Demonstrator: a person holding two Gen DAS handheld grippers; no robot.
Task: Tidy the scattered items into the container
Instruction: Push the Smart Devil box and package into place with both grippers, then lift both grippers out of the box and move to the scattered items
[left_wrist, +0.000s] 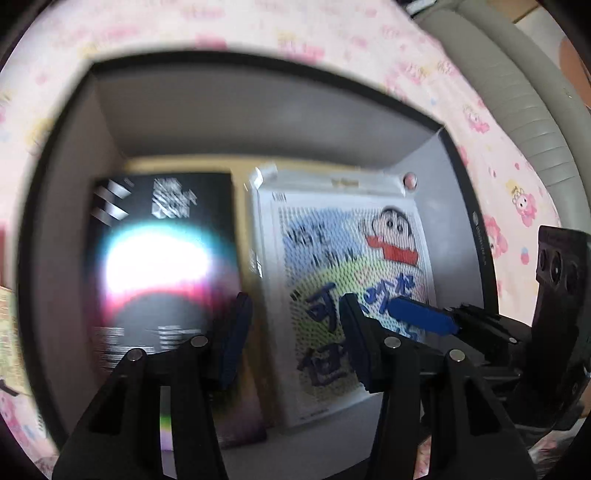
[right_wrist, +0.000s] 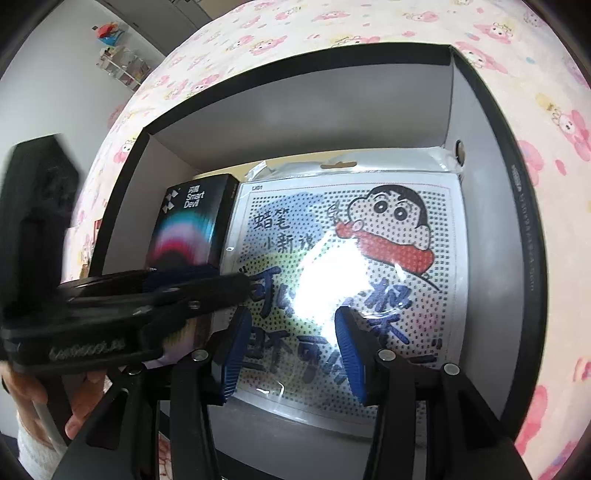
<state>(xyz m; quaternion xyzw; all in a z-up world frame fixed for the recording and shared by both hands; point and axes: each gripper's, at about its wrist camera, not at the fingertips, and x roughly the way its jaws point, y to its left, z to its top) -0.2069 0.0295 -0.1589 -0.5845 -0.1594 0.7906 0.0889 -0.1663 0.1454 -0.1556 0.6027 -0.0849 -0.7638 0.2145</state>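
The left gripper (left_wrist: 291, 332) hangs over the black box (left_wrist: 258, 107) with its jaws apart and nothing between them. The right gripper (right_wrist: 293, 350) is likewise spread and empty above the cartoon diamond-painting kit (right_wrist: 343, 266). That kit lies flat against the box's right wall, the black Smart Devil carton (right_wrist: 192, 225) just beside it on the left. The box sits on a pink cartoon-print sheet (right_wrist: 332, 22).
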